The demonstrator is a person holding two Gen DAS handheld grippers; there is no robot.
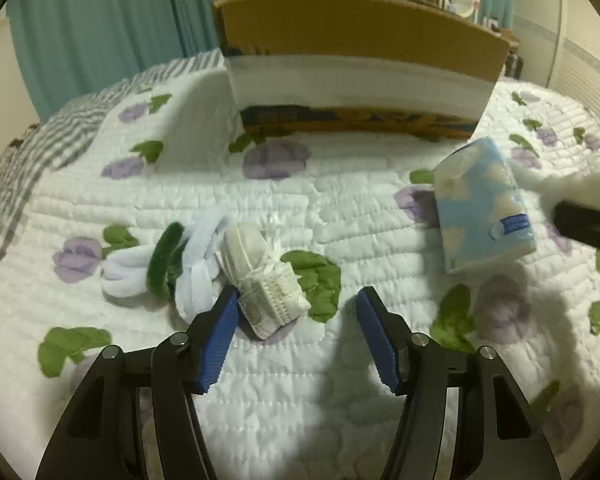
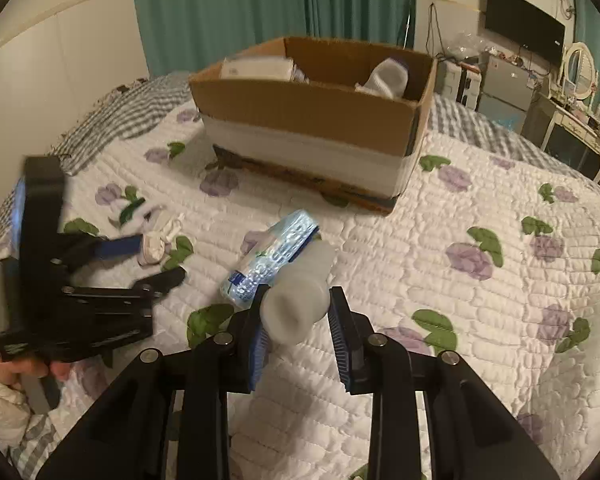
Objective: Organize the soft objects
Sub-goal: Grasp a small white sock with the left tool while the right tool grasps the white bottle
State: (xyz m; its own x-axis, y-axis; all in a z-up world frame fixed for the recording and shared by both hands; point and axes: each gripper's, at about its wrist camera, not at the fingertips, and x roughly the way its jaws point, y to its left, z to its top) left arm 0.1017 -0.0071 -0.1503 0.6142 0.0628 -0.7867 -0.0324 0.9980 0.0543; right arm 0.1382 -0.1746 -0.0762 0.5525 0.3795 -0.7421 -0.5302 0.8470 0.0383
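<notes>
On the quilted floral bed lies a small white knitted baby shoe, next to a white and green bundle of socks. My left gripper is open, its left pad touching the shoe's side; it also shows in the right wrist view. A blue tissue pack lies to the right, also seen in the right wrist view. My right gripper holds a white soft roll between its fingers, just above the quilt. A cardboard box stands behind, holding white items.
The box stands at the far middle of the bed. A grey checked blanket lies at the bed's left. Teal curtains hang behind. A TV, a dresser and a mirror stand at the far right of the room.
</notes>
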